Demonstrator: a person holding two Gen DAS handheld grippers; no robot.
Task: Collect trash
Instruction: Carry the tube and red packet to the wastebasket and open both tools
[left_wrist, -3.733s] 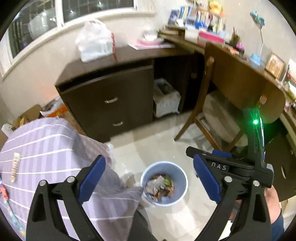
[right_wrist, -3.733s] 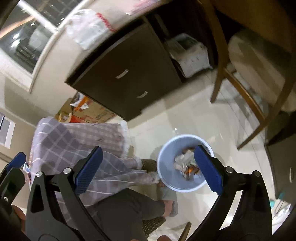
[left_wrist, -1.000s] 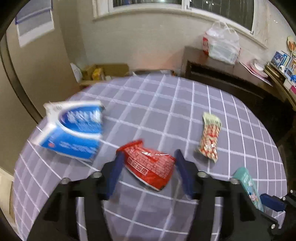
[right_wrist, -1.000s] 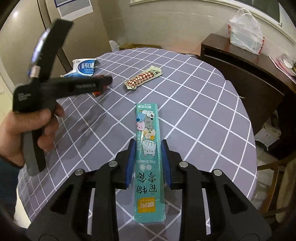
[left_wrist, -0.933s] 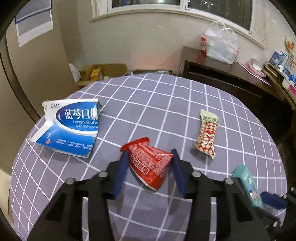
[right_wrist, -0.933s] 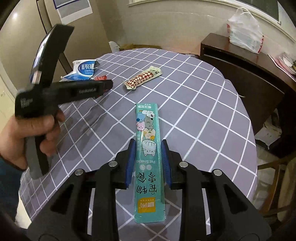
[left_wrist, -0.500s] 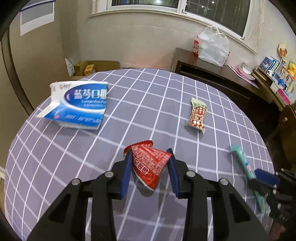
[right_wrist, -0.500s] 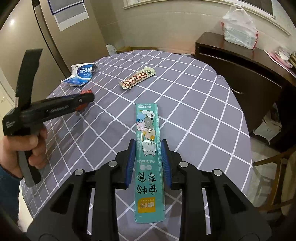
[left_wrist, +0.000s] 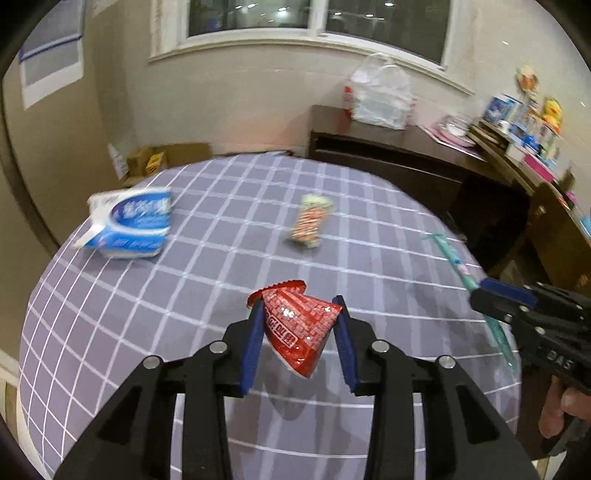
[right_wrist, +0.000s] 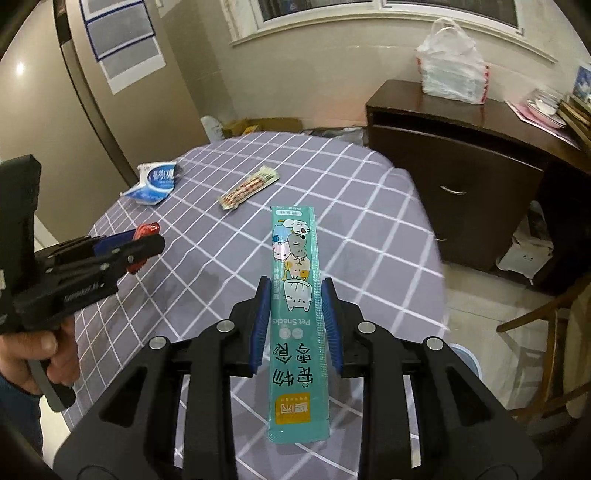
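My left gripper (left_wrist: 297, 325) is shut on a crumpled red snack wrapper (left_wrist: 299, 332), held clear above the round table (left_wrist: 184, 295) with its purple checked cloth. In the right wrist view the same gripper (right_wrist: 142, 243) shows at the left with the red wrapper (right_wrist: 146, 230) in its tip. My right gripper (right_wrist: 295, 310) is shut on a long teal pet-snack sachet (right_wrist: 297, 310), lifted off the cloth. Lying on the table are a blue and white box (left_wrist: 129, 225) and a red and white checked wrapper (left_wrist: 310, 221).
A dark wooden cabinet (right_wrist: 461, 177) with a white plastic bag (right_wrist: 452, 74) on top stands beyond the table. A wooden chair (right_wrist: 546, 325) is at the right. The rim of a blue bin (right_wrist: 469, 360) peeks out on the floor by the table's edge. Cardboard boxes (left_wrist: 166, 158) sit by the wall.
The left gripper closed on the red wrapper and lifted it off the cloth. Both grippers rose and drew back from the table, the right one still holding the teal sachet.
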